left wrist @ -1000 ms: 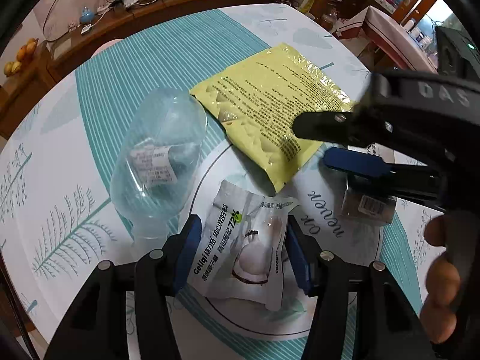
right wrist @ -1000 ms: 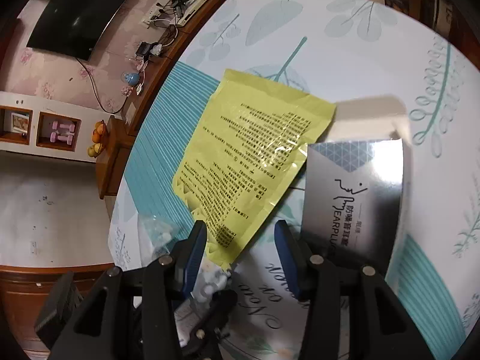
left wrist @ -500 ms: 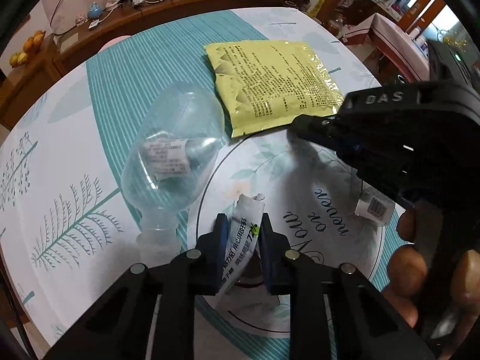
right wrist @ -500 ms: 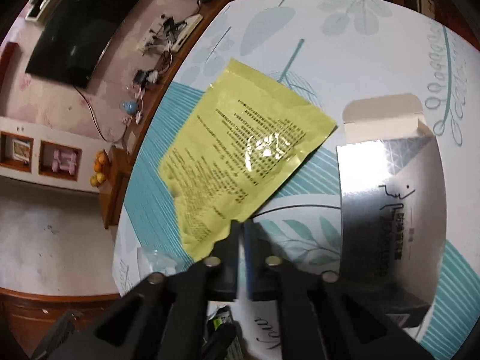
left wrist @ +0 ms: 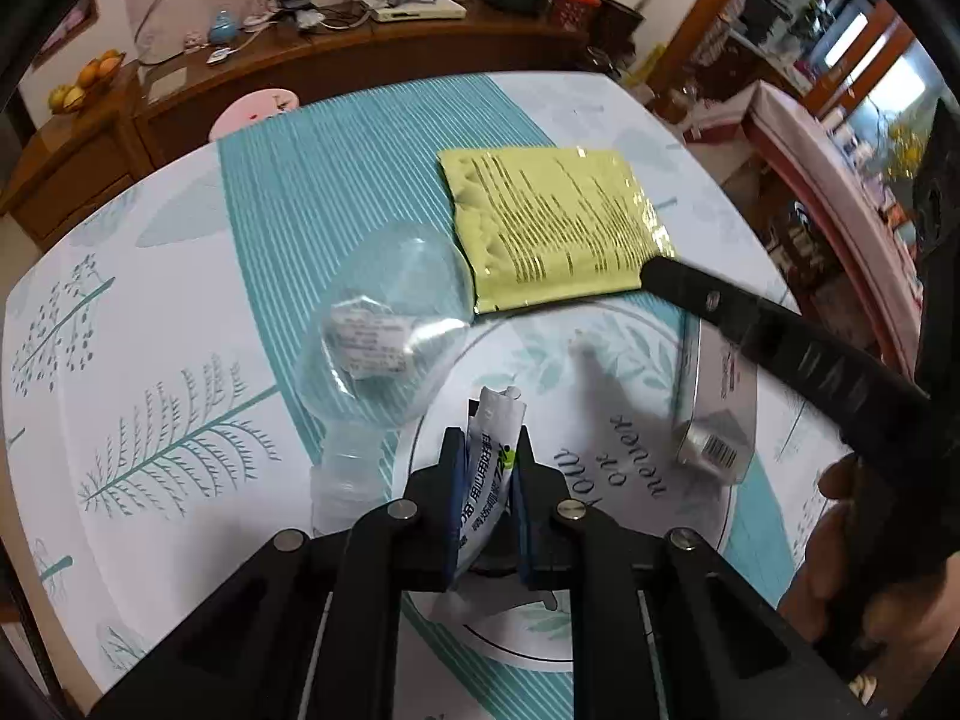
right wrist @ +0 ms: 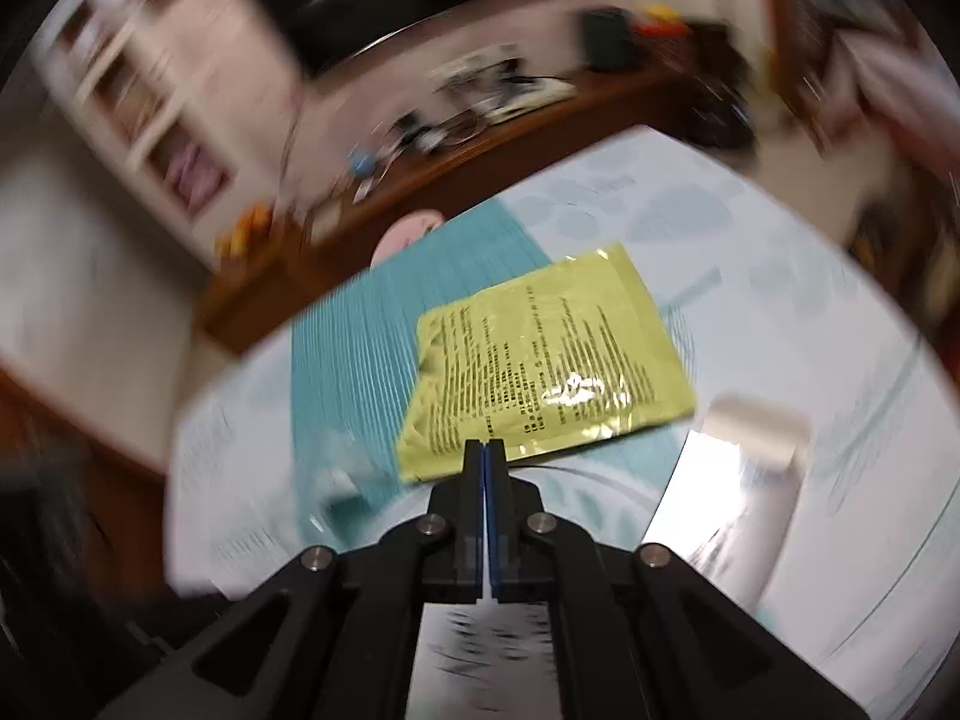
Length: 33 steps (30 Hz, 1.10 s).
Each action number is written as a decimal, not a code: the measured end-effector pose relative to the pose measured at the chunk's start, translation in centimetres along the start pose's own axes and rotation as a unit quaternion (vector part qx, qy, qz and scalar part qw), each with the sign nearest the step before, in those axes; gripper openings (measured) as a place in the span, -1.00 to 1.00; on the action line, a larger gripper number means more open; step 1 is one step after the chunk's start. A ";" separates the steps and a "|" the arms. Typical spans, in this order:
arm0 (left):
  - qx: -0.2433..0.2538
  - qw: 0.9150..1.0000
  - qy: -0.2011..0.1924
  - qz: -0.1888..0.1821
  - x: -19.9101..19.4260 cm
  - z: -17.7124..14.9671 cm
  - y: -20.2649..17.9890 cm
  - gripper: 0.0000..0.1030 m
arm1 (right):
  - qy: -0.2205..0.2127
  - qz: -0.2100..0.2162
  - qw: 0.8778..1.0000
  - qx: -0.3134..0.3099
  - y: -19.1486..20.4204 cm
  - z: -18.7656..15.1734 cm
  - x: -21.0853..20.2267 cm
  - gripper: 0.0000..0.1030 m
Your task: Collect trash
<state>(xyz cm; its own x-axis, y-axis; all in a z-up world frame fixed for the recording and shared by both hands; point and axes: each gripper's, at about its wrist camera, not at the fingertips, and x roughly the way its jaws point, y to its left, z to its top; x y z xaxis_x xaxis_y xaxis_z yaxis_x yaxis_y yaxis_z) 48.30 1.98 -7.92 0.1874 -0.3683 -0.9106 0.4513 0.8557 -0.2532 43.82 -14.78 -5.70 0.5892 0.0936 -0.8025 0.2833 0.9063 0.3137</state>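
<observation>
My left gripper (left wrist: 487,450) is shut on a white snack wrapper (left wrist: 492,444) and holds it above the table. A yellow foil packet (left wrist: 552,228) lies flat beyond it. My right gripper (right wrist: 485,447) is shut on the near edge of the yellow packet (right wrist: 552,360); in the left wrist view its black finger (left wrist: 708,300) reaches the packet's right corner. A clear plastic bottle (left wrist: 390,330) lies on its side at left. A silver box (left wrist: 714,408) lies at right; it also shows blurred in the right wrist view (right wrist: 732,498).
The round table (left wrist: 150,360) has a teal and white leaf-print cloth. A wooden sideboard (left wrist: 300,72) with cables and fruit stands behind it. A pink stool (left wrist: 255,111) sits at the far table edge. The right wrist view is motion-blurred.
My left gripper closed on the white wrapper and lifted it. My right gripper closed on the yellow packet's edge, and the packet turned and slid across the table.
</observation>
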 end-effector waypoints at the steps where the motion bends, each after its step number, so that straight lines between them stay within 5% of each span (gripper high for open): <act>1: -0.007 1.000 -0.003 -0.001 -0.1 0.2 0.3 -0.78 | 0.011 -0.015 0.999 -0.049 0.6 0.0 0.1 -0.96; 2: -0.018 1.000 -0.007 -0.003 -0.4 0.2 0.7 -0.78 | 0.015 -0.029 0.996 -0.087 1.0 0.0 0.2 -0.81; 4: -0.040 0.999 -0.013 -0.005 -0.7 0.1 1.4 -0.78 | 0.015 -0.063 0.980 -0.186 2.1 -0.3 0.4 -0.10; 6: -0.063 0.998 -0.020 -0.006 -1.2 0.0 2.2 -0.78 | 0.005 -0.089 0.959 -0.268 3.2 -1.0 0.6 0.19; 8: -0.086 0.996 -0.025 -0.005 -1.5 -0.4 3.2 -0.78 | -0.011 -0.114 0.929 -0.352 4.4 -1.9 0.9 0.19; 13: -0.120 0.992 -0.025 0.000 -1.3 -1.4 5.1 -0.78 | -0.051 -0.182 0.831 -0.523 6.6 -5.7 2.7 0.19; 19: -0.131 0.991 -0.030 0.000 -1.0 -1.6 5.9 -0.78 | -0.072 -0.209 0.763 -0.608 7.4 -8.6 4.0 0.19; 24: -0.134 0.990 -0.031 -0.005 -0.8 -1.3 6.2 -0.78 | -0.080 -0.220 0.728 -0.644 8.0 -9.3 4.8 0.19; 33: -0.136 0.990 -0.034 -0.020 -0.9 -0.6 6.5 -0.78 | -0.081 -0.225 0.708 -0.665 8.9 -8.0 6.6 0.19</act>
<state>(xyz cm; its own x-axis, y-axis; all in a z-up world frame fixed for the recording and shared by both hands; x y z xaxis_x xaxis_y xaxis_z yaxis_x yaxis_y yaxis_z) 50.51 8.11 -8.91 0.2366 -0.4190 -0.8766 0.2099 0.9030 -0.3750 44.15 -2.84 -12.23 0.7748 -0.2782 -0.5677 -0.4298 0.4267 -0.7957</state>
